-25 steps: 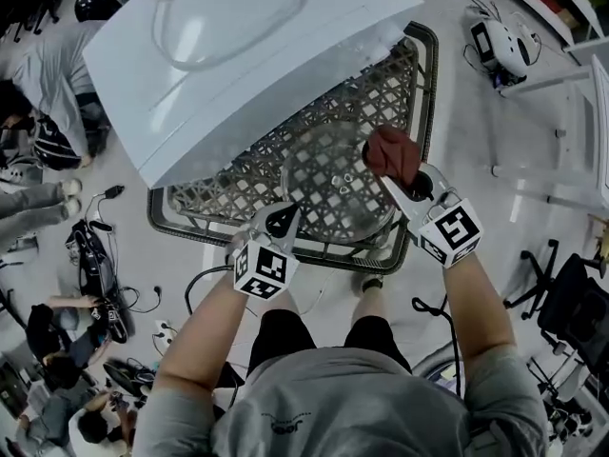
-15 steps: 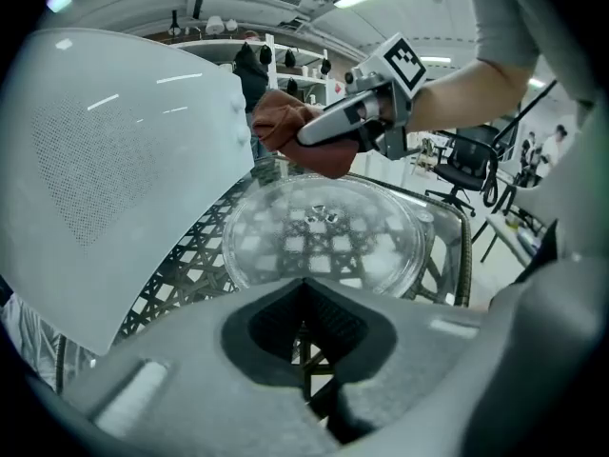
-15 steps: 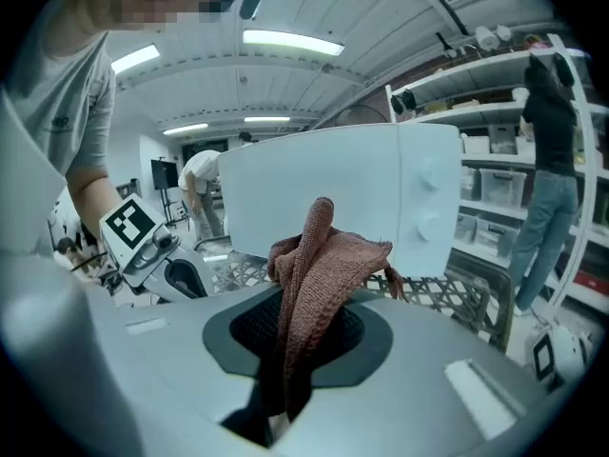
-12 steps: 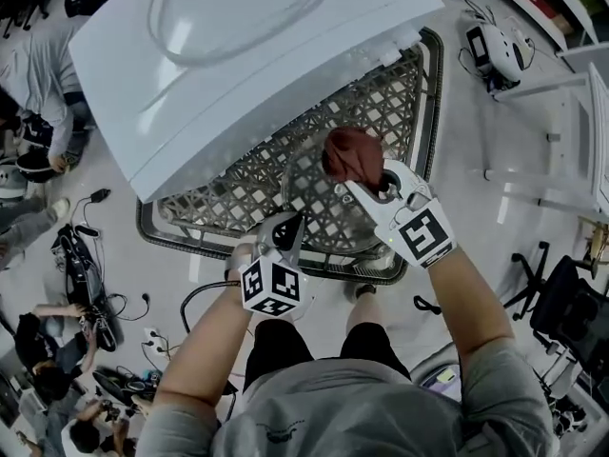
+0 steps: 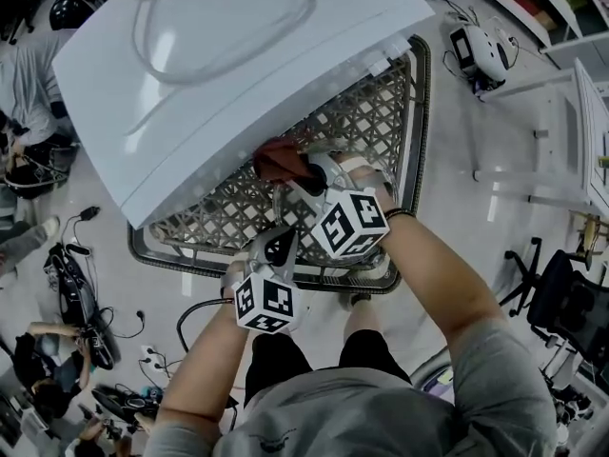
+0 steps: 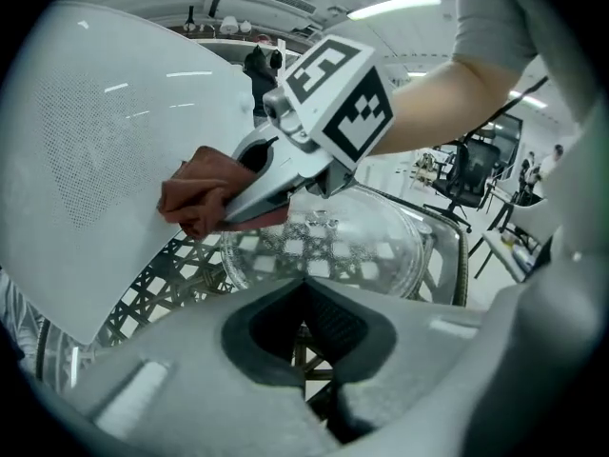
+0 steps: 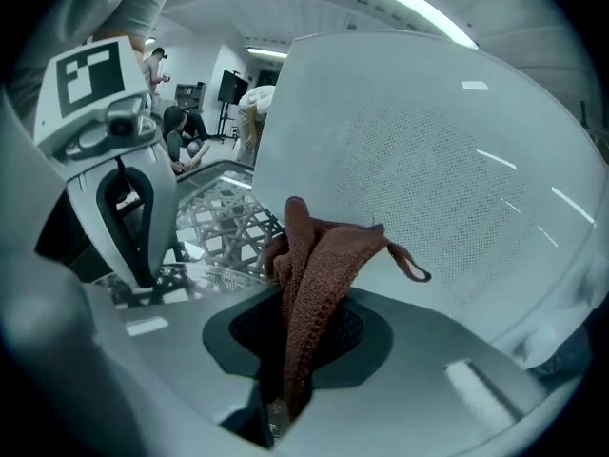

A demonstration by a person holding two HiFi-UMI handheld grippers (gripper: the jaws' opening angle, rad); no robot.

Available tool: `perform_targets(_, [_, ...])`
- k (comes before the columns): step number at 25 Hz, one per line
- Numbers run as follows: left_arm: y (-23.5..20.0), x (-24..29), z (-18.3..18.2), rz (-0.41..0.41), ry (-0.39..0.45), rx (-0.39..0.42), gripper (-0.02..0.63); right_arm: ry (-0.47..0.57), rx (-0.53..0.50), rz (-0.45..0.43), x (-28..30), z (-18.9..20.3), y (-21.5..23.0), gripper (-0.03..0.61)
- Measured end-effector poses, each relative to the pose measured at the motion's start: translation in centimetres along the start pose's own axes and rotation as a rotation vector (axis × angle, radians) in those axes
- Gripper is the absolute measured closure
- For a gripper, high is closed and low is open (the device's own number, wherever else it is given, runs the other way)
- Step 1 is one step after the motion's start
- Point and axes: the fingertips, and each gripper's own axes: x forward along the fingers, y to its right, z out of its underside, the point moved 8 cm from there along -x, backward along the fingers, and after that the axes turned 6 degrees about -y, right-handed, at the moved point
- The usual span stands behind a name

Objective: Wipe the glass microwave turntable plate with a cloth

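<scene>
The clear glass turntable plate (image 5: 288, 209) (image 6: 328, 250) lies on a wicker table (image 5: 416, 112), in front of the white microwave (image 5: 228, 65). My left gripper (image 5: 282, 239) (image 7: 143, 272) is at the plate's near rim, and its jaws look shut on that rim. My right gripper (image 5: 300, 171) (image 6: 249, 206) is shut on a reddish-brown cloth (image 5: 278, 160) (image 6: 198, 200) (image 7: 319, 255). It holds the cloth at the plate's far-left edge, close against the microwave's side (image 6: 95, 160) (image 7: 428, 160). The right gripper and forearm hide much of the plate in the head view.
The microwave overhangs the table's back left. Several people (image 5: 29, 93) sit on the floor at the left among cables and gear (image 5: 86, 284). An office chair (image 5: 571, 303) stands at the right, and a white device (image 5: 481, 46) lies at the back right.
My right gripper has carried the cloth leftward across the plate, from its right side to its far-left edge by the microwave. The left gripper has stayed at the near rim.
</scene>
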Motion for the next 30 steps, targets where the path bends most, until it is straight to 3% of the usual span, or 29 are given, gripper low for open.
perform_targets(8, [-0.1,-0.1,0.0,-0.014,0.019,-0.047,0.615,-0.050,0.032,0.020,-0.8,2.3,1.7,0.509])
perform_targets(21, [-0.1,-0.2,-0.1,-0.018,0.004,-0.074,0.615,-0.213,0.127,0.112,-8.4,10.9,4.0,0.509])
perform_targets(30, [-0.2,0.0,-0.3,-0.013,0.009,-0.085,0.615,-0.211,0.136,0.122,-8.6,10.8,4.0,0.509])
